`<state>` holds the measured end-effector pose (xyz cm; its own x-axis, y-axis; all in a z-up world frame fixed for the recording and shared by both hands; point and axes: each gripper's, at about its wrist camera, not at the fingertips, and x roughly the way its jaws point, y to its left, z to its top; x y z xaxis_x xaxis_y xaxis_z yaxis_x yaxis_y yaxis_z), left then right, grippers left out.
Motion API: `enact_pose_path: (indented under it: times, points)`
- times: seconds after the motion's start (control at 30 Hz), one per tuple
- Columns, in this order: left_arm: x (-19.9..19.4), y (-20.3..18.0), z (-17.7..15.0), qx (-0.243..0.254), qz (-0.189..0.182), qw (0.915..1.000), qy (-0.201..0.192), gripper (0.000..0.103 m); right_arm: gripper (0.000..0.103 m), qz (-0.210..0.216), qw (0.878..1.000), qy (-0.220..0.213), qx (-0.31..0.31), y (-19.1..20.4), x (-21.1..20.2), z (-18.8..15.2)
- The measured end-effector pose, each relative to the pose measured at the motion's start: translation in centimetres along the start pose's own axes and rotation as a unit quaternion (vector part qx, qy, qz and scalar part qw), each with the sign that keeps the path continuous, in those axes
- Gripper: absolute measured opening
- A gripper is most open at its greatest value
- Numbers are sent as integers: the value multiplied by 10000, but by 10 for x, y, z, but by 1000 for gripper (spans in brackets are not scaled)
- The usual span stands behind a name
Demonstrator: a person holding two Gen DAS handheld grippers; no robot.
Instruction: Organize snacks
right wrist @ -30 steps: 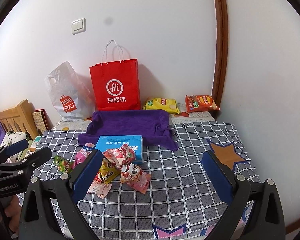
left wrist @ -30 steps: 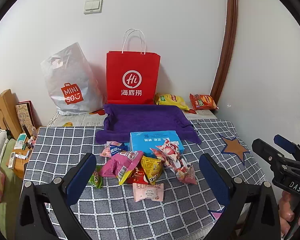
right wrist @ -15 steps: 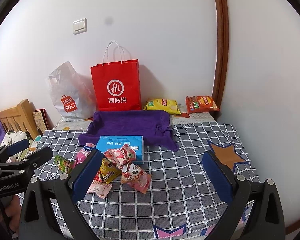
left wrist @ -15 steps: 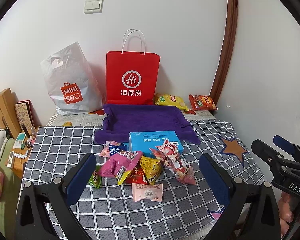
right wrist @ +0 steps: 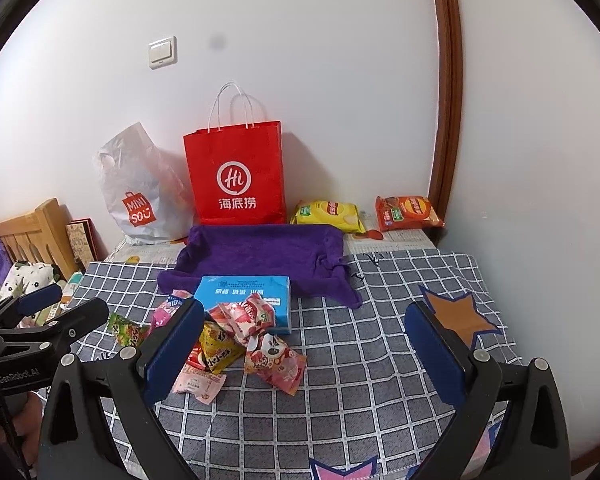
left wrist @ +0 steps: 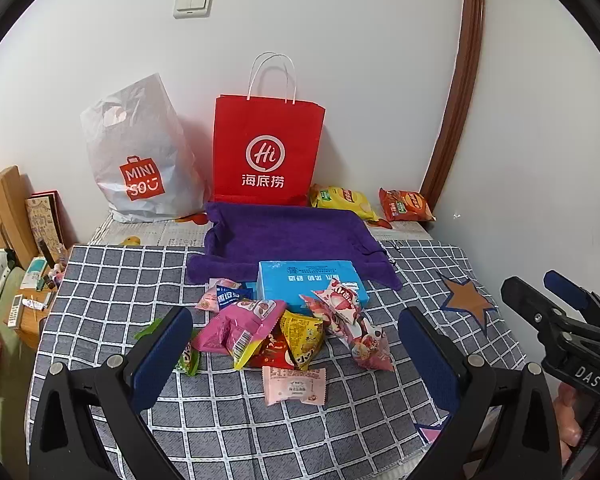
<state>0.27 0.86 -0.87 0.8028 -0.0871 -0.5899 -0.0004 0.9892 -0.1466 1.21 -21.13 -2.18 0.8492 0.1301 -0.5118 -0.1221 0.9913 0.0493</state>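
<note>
A heap of small snack packets (left wrist: 276, 328) (right wrist: 236, 336) lies on the grey checked tablecloth (left wrist: 112, 292), in front of a blue box (left wrist: 312, 282) (right wrist: 244, 292). Behind the box sits a purple fabric tray (left wrist: 288, 236) (right wrist: 260, 250). A pale pink packet (left wrist: 294, 385) lies nearest me. My left gripper (left wrist: 296, 356) hovers open just short of the heap, holding nothing. My right gripper (right wrist: 304, 356) is open too, to the right of the heap, with a pink packet (right wrist: 278, 364) near its left finger.
A red paper bag (left wrist: 266, 152) and a white plastic bag (left wrist: 140, 160) stand against the wall. Yellow (left wrist: 342, 200) and orange (left wrist: 406, 205) chip bags lie at the back right. A wooden bedside with clutter (left wrist: 4, 216) is left of the table.
Both views have shifted very slightly; the heap sits a touch nearer in the left wrist view. Nothing on the table has moved, and both grippers stay open.
</note>
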Motion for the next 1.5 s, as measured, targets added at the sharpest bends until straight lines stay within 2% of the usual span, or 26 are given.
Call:
enact_pose_path:
  times: [0.37,0.57,0.73,0.97,1.1,1.27,1.5]
  points:
    - [21,13,-3,-50,96,9999,105,103,99,-172,9996,76,-225,13,27,-6]
    - [48,32,-11,-228,228,9989,336,103,99,-208,9987,320,-323,18,57,-19]
    - [67,47,-20,-324,350,9979,449,103,96,-22,9969,685,-384,18,88,-37]
    - [95,71,-32,-529,342,9955,711,103,81,345,9903,1325,-255,15,135,-66]
    - [104,83,-36,-636,400,9944,738,98,81,576,9866,1526,-81,14,153,-72]
    - [112,99,-40,-776,369,9929,826,97,81,895,9824,1631,-174,23,170,-79]
    - [127,105,-48,-849,340,9904,1038,97,81,839,9745,2068,-249,35,211,-94]
